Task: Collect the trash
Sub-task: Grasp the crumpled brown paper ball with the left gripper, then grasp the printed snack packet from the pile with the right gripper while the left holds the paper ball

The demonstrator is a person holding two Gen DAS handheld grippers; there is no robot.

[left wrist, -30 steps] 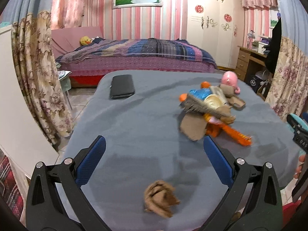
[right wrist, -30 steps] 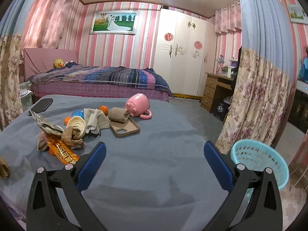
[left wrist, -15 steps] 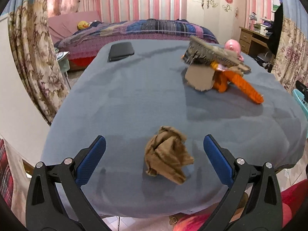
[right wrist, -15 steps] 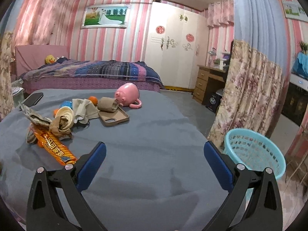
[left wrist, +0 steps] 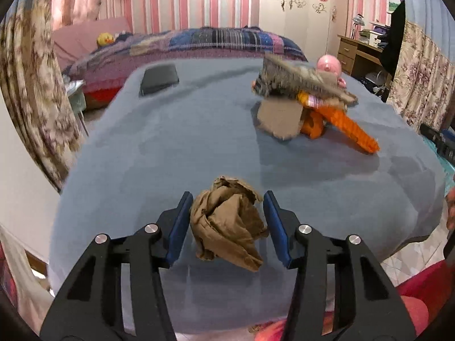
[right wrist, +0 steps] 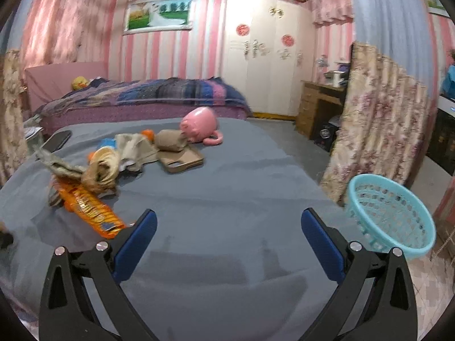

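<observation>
A crumpled brown paper ball (left wrist: pixel 227 221) lies near the front edge of the grey-blue table (left wrist: pixel 182 142). My left gripper (left wrist: pixel 227 224) has its blue pads closed in on both sides of the ball, touching it. A pile of trash sits farther right: an orange snack wrapper (left wrist: pixel 347 125), brown card (left wrist: pixel 280 118) and a grey wrapper (left wrist: pixel 295 81). My right gripper (right wrist: pixel 229 241) is open and empty above the table, with the orange wrapper (right wrist: pixel 88 207) to its left. A turquoise basket (right wrist: pixel 392 216) stands on the floor at the right.
A pink pig mug (right wrist: pixel 200 126), a brown phone case (right wrist: pixel 180 160), rags and a paper cup (right wrist: pixel 106 164) lie mid-table. A black phone (left wrist: pixel 159 78) lies at the far left. A bed, wardrobe, desk and floral curtains surround the table.
My left gripper has moved down and forward onto the paper ball and its jaws have closed from wide open to the ball's sides. My right gripper has stayed open and drifted slightly.
</observation>
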